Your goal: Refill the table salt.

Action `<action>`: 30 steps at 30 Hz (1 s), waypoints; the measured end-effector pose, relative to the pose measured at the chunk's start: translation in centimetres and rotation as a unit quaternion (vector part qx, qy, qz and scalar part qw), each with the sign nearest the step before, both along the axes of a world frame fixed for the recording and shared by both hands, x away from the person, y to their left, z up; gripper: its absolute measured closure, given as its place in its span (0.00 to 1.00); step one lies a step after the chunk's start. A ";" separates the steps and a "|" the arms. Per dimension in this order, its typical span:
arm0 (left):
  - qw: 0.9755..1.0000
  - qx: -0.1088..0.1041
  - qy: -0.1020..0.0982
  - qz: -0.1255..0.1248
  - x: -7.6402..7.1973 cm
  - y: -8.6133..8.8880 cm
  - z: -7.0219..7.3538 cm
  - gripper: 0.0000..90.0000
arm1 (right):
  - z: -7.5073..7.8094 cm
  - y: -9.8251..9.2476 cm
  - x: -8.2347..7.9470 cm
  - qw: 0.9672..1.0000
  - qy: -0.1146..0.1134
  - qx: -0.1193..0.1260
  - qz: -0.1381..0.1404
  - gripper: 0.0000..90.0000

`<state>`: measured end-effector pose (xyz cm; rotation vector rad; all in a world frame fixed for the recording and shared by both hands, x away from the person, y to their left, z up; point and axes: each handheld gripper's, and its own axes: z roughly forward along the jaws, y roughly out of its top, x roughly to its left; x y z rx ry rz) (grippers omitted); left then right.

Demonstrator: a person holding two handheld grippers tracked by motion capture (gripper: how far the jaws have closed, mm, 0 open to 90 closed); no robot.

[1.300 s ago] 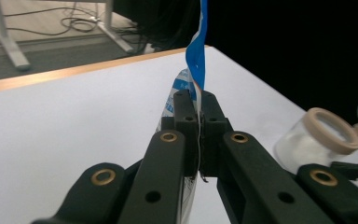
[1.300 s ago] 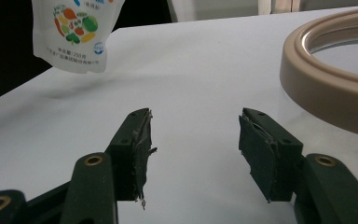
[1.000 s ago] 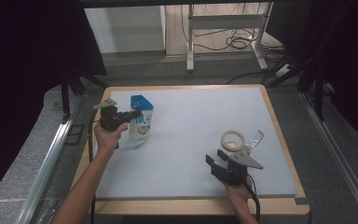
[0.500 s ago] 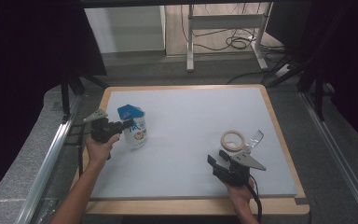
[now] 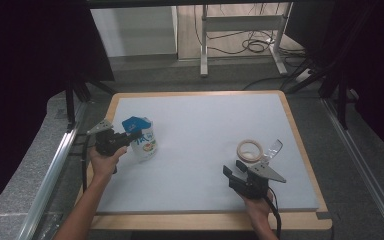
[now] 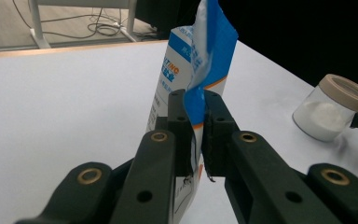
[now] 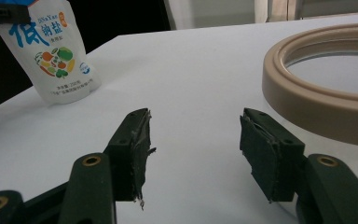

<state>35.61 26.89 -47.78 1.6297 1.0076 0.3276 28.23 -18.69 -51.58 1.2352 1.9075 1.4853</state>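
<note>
On the white pouch (image 5: 145, 142) we read large blue Chinese characters, 低钠盐, above a ring of coloured vegetable drawings, with a blue torn top. Smaller print beneath is too fine for us to make out. In the left gripper view the pouch's side carries red letters ending in "ING" and a blue band.

The pouch stands upright on the left part of the white tabletop (image 5: 205, 120). We see the left gripper (image 6: 196, 123) with its fingers (image 6: 179, 126) close together on either side of the pouch's blue upper edge; they have just been easing apart, and a thin gap shows beside the foil.

The right gripper (image 7: 193, 154) rests low at the near right, its fingers (image 7: 133, 149) standing well apart with nothing between them. Just beside it is the glass jar (image 5: 254, 152) with a tan rim, holding white powder.
</note>
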 end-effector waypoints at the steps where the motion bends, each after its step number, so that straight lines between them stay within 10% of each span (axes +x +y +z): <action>1: 1.000 0.000 -0.001 -0.001 0.0 0.0 0.0 0.90 | 0.0 0.0 0.0 1.000 0.000 0.000 0.000 0.48; 30: 0.999 0.052 0.010 0.006 -2.9 0.1 -1.9 0.45 | 0.4 0.5 -0.6 0.999 -0.023 -0.029 0.021 0.48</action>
